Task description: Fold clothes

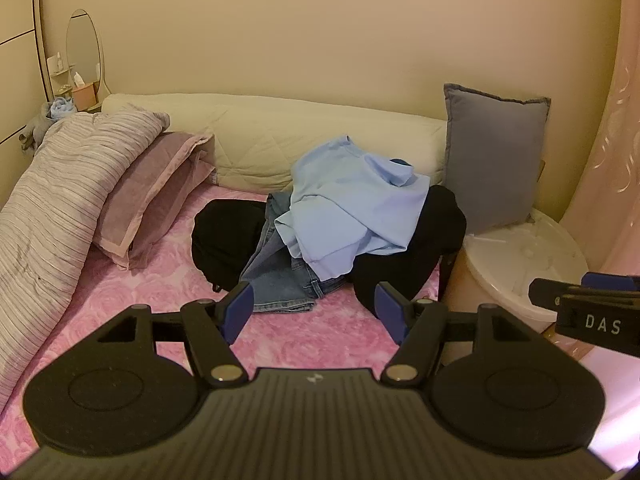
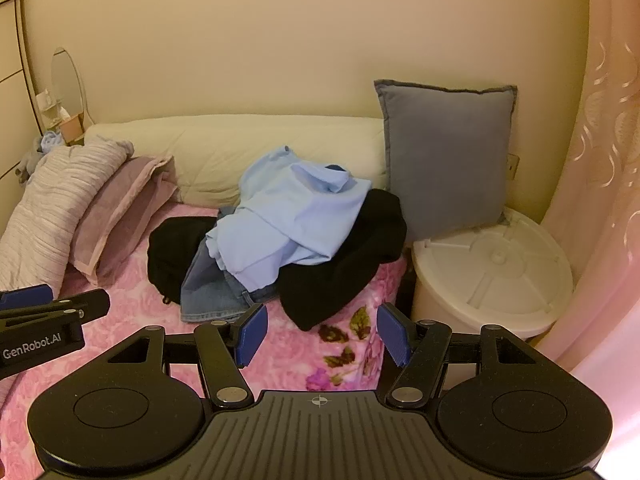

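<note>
A pile of clothes lies on the pink floral bed (image 1: 152, 304): a light blue shirt (image 1: 352, 208) on top, blue jeans (image 1: 280, 276) under it, and black garments (image 1: 224, 236) to both sides. The pile also shows in the right wrist view, with the blue shirt (image 2: 288, 216), jeans (image 2: 208, 288) and black garment (image 2: 340, 280). My left gripper (image 1: 316, 312) is open and empty, short of the pile's near edge. My right gripper (image 2: 322, 334) is open and empty, over the bed's near right corner. Each gripper shows at the other view's edge.
A striped duvet (image 1: 52, 216) and mauve pillow (image 1: 156, 196) lie at the left. A cream bolster (image 1: 280, 136) runs along the wall. A grey cushion (image 1: 492, 156) leans on a white round tub (image 2: 496, 272) right of the bed. A pink curtain (image 2: 600, 160) hangs at right.
</note>
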{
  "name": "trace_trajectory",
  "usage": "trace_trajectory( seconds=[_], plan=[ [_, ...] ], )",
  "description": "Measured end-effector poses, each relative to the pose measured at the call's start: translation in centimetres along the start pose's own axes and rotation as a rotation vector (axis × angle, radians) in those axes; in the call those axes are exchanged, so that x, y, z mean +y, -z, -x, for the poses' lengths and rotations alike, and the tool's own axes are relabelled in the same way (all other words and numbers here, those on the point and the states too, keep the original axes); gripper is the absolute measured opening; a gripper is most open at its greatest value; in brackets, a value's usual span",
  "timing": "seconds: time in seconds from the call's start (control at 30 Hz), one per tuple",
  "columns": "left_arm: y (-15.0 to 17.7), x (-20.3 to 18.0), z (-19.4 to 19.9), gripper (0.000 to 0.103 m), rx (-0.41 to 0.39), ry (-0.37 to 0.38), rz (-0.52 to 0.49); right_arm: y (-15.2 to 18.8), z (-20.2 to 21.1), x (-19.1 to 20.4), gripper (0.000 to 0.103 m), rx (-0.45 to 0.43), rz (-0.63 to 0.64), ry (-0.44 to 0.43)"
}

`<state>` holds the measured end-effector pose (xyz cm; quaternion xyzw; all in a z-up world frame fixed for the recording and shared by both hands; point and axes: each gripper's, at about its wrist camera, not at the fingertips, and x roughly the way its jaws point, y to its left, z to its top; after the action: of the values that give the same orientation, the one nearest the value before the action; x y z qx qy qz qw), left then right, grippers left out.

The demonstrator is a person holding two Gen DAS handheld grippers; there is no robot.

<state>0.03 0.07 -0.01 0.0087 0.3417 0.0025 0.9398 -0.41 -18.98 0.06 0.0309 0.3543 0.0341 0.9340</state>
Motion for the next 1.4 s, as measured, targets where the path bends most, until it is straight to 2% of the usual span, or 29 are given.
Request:
trace_trajectory(
  seconds=[0.23,0.6,1.4],
  plan=[
    [0.0,0.7,-0.4,0.064,0.05,-0.001,0.023,-0.3,-0.2,0.0,0.064,0.008,0.008,0.003],
    [1.3,1.7,-0.1,0.064,0.049,0.02,0.04,-0.1,-0.3,0.5,0.064,0.012,0.019,0.009],
    [1.7,2.7,0.5,0.064,0.046,0.07,0.051,0.2,0.9,1.5,0.064,0.005,0.033,0.036]
  ],
)
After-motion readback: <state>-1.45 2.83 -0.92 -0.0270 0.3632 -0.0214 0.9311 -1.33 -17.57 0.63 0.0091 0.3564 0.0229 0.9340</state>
